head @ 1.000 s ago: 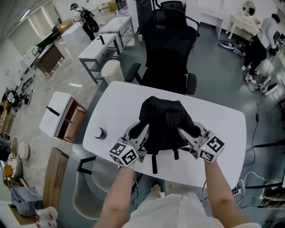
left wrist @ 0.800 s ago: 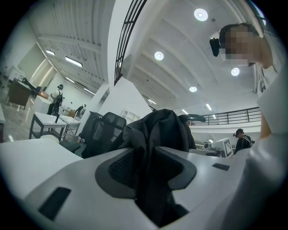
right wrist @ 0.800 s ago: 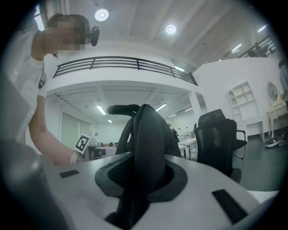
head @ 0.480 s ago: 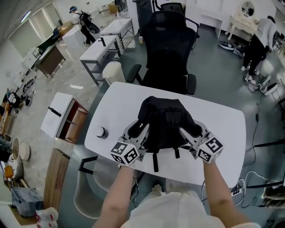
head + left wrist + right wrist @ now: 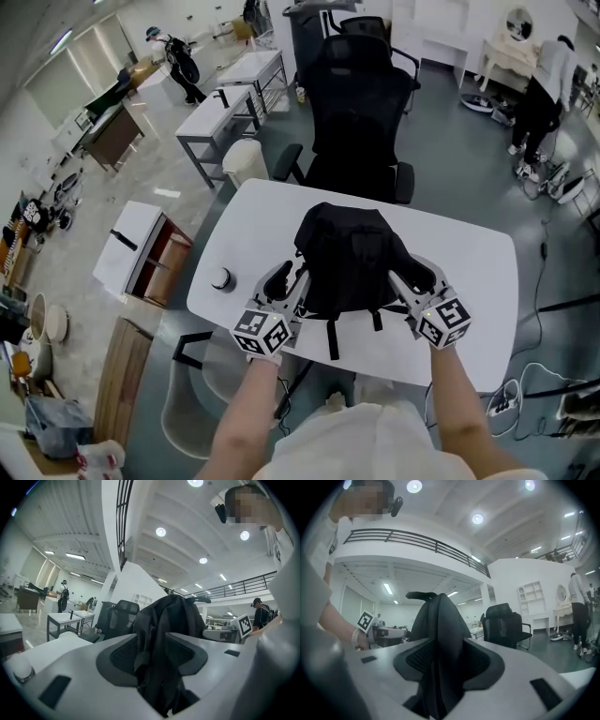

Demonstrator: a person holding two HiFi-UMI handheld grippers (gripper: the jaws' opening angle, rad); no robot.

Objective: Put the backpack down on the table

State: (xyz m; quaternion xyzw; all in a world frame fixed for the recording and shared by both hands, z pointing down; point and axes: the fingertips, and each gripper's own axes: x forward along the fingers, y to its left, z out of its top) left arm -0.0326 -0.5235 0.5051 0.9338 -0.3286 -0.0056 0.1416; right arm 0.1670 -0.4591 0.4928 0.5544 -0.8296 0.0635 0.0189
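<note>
The black backpack (image 5: 349,255) stands upright on the white table (image 5: 483,267), its straps trailing toward the near edge. My left gripper (image 5: 287,282) is at its left side and my right gripper (image 5: 413,279) at its right side. Both sets of jaws are opening. In the left gripper view a black strap of the backpack (image 5: 161,634) hangs loosely between the spread jaws of the left gripper (image 5: 154,656). In the right gripper view the backpack (image 5: 438,620) fills the gap of the right gripper (image 5: 447,660), and the pads stand off it.
A black office chair (image 5: 361,103) is pushed up to the table's far edge. A small round object (image 5: 221,278) sits near the table's left end. A white cabinet (image 5: 141,253) and desks stand to the left. A person (image 5: 548,80) is at the far right.
Both grippers' jaws have spread wider and both grippers have drawn back a little toward the near edge. The backpack stays standing on the table.
</note>
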